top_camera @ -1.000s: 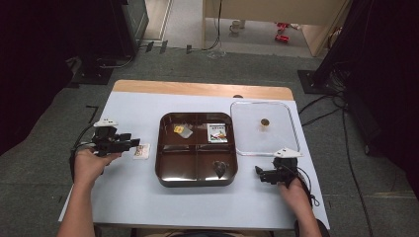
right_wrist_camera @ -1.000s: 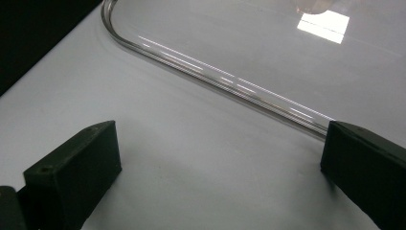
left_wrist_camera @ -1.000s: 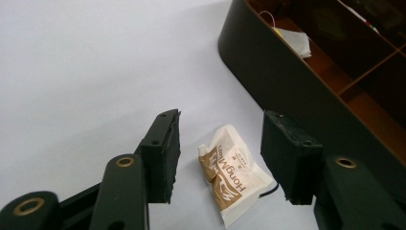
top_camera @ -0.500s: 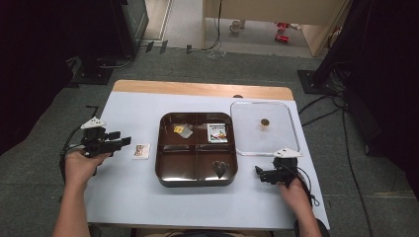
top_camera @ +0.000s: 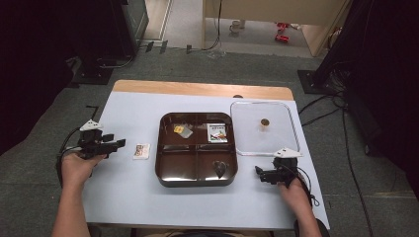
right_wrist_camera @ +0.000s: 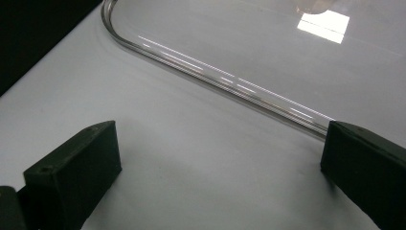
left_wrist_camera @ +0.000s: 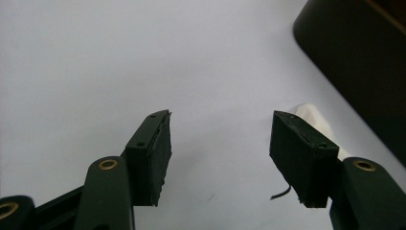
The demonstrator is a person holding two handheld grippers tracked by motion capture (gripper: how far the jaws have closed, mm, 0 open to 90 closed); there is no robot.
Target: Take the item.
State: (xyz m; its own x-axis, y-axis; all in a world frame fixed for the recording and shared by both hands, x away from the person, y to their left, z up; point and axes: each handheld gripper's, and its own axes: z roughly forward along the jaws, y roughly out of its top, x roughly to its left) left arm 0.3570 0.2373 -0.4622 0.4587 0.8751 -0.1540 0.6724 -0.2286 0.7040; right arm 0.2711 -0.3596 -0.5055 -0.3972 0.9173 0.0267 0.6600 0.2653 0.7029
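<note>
A packet lies left of the tray; the lid lies on its right.

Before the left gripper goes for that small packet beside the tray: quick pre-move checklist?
1. Left gripper open, nothing between the jaws: ok; they have just been opening.
2. Small packet lying flat on the table, clear of the tray: ok.
3. Packet between the jaws: not ok; it peeks out behind one jaw in the left gripper view.
4. Right gripper open and off to the side near the clear lid: ok.
5. Free tray compartment: ok, front left looks empty.
</note>
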